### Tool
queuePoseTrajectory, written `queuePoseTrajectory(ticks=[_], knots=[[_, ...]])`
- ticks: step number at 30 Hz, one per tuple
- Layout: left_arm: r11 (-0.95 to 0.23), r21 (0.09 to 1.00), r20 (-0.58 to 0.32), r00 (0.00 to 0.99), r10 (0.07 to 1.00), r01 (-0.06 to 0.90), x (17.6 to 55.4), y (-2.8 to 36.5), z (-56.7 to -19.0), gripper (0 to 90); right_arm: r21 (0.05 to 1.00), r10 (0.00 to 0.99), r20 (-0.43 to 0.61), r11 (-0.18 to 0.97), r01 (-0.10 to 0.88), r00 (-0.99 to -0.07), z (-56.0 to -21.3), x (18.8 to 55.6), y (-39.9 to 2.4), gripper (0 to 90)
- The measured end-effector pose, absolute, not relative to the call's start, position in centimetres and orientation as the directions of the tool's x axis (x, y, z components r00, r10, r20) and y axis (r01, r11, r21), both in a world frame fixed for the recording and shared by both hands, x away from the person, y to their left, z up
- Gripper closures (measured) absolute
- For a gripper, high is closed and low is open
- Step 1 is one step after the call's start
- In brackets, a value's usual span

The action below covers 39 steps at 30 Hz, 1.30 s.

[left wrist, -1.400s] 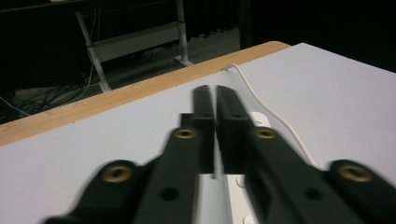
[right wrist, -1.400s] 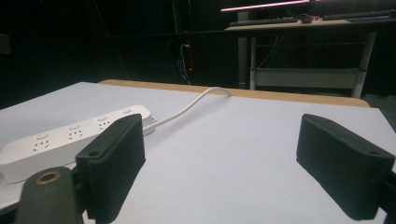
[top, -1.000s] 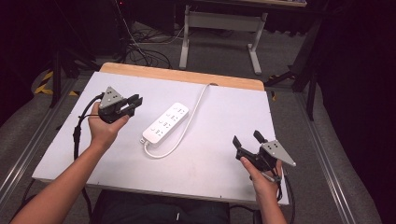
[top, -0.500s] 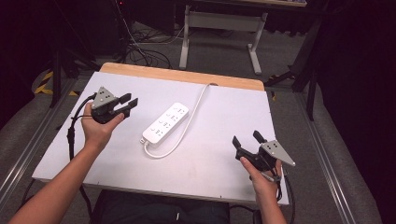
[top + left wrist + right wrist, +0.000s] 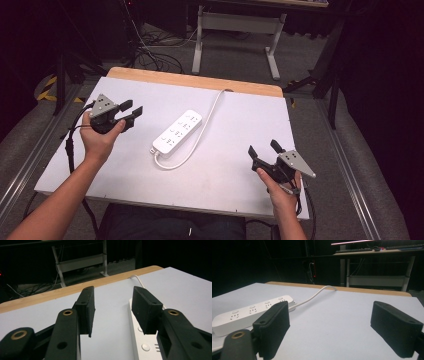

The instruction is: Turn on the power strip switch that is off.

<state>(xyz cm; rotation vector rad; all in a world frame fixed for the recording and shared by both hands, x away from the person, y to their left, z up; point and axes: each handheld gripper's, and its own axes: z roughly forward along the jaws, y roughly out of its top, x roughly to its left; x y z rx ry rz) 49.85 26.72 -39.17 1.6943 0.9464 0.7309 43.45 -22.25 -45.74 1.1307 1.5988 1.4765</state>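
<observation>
A white power strip (image 5: 177,131) lies slantwise in the middle of the white tabletop (image 5: 225,190), and its cable (image 5: 212,107) runs off over the far edge. My left gripper (image 5: 132,107) hovers to the left of the strip, pointing toward it. Its jaws have just been opening and nothing is between them. In the left gripper view the left gripper (image 5: 113,293) shows a gap over bare table, with the strip (image 5: 140,340) under the right jaw. My right gripper (image 5: 262,148) rests near the front right corner, wide open and empty. The right gripper view shows the right gripper (image 5: 332,315) with the strip (image 5: 252,313) beyond its left jaw.
A wooden strip (image 5: 200,80) edges the table's far side. Behind it stands a metal desk frame (image 5: 235,22), with cables on the floor (image 5: 150,50). Metal rails (image 5: 25,165) run along both sides of the table.
The left gripper's jaws have spread apart, and the left hand has drifted slightly left. The right gripper and the power strip have stayed put.
</observation>
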Motion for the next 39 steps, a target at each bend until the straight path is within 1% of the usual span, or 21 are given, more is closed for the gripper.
queuePoseTrajectory(ticks=[3, 4, 7, 9, 11, 17, 19, 20, 21, 23, 39], knots=[[-0.161, 0.954, 0.008, 0.516, 0.857, 0.252, 49.7, 27.2, -39.1, 44.7, 0.988, 0.916, 0.076, -0.017, 0.151, -0.395, -45.8, 43.5, -22.3, 16.2], [-0.161, 0.955, 0.010, 0.518, 0.856, 0.248, 49.7, 27.3, -39.1, 39.9, 0.988, 0.916, 0.076, -0.017, 0.150, -0.394, -45.8, 43.5, -22.3, 16.2], [-0.162, 0.956, 0.013, 0.520, 0.854, 0.243, 49.6, 27.5, -39.2, 36.9, 0.989, 0.916, 0.074, -0.015, 0.149, -0.394, -45.8, 43.5, -22.3, 16.2], [-0.162, 0.956, 0.012, 0.519, 0.854, 0.244, 49.6, 27.5, -39.1, 33.1, 0.988, 0.916, 0.075, -0.016, 0.150, -0.394, -45.8, 43.5, -22.2, 16.2], [-0.157, 0.957, 0.008, 0.518, 0.855, 0.244, 49.5, 27.7, -39.1, 31.7, 0.988, 0.916, 0.075, -0.016, 0.151, -0.394, -45.8, 43.5, -22.2, 16.2], [-0.154, 0.956, 0.006, 0.508, 0.861, 0.249, 49.3, 28.1, -39.2, 11.7, 0.988, 0.916, 0.075, -0.016, 0.151, -0.395, -45.8, 43.5, -22.3, 16.2], [-0.151, 0.957, 0.010, 0.492, 0.871, 0.248, 49.2, 28.1, -39.3, 1.0, 0.988, 0.915, 0.076, -0.016, 0.152, -0.397, -45.8, 43.5, -22.2, 16.2], [-0.151, 0.957, 0.010, 0.492, 0.871, 0.248, 49.2, 28.1, -39.3, 1.2, 0.989, 0.914, 0.074, -0.015, 0.150, -0.398, -45.8, 43.5, -22.2, 16.2], [-0.148, 0.958, 0.010, 0.487, 0.873, 0.244, 49.1, 28.2, -39.3, 3.3, 0.988, 0.914, 0.076, -0.016, 0.152, -0.399, -45.8, 43.5, -22.2, 16.2], [-0.147, 0.959, 0.011, 0.485, 0.874, 0.244, 49.0, 28.2, -39.3, 2.2, 0.988, 0.914, 0.077, -0.017, 0.152, -0.399, -45.8, 43.5, -22.2, 16.2], [-0.144, 0.959, 0.010, 0.483, 0.876, 0.242, 48.9, 28.2, -39.4, 2.8, 0.989, 0.915, 0.077, -0.018, 0.149, -0.396, -45.7, 43.4, -22.3, 16.2]])
